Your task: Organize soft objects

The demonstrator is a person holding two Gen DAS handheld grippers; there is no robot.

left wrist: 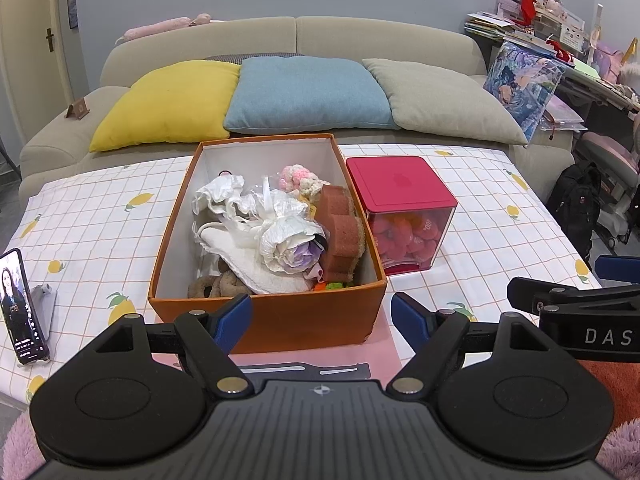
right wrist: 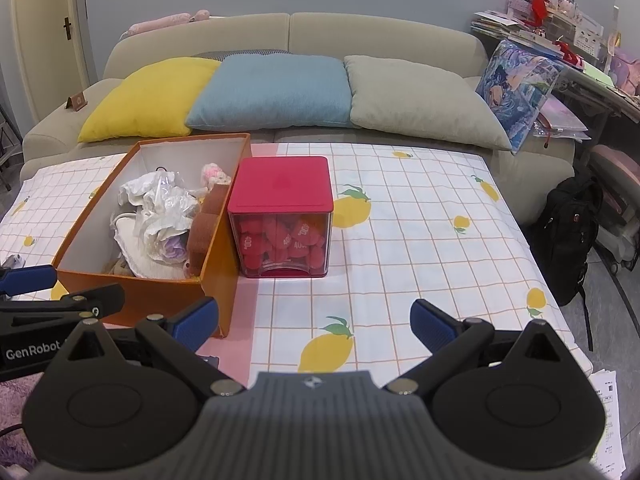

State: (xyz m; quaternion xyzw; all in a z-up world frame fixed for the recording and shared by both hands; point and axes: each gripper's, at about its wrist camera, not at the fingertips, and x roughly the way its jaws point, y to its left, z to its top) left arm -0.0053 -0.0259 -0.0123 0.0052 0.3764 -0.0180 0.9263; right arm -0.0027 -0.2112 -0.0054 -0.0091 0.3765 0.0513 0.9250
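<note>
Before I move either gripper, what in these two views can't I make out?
- Bottom of the orange box: buried under white cloth, both views.
- Red-lidded container: red pieces inside unidentifiable.
- Phone screen text: too small, left view.
- Papers: cut by right view's edge.

A phone (left wrist: 22, 308) stands propped at the left edge of the bench (right wrist: 420, 216), which wears a lemon-print checked cloth. Behind it a beige sofa (left wrist: 384, 36) carries yellow (left wrist: 168, 102), blue (left wrist: 308, 94) and grey (left wrist: 444, 98) cushions. A black backpack (right wrist: 570, 232) sits on the floor at right.
</note>
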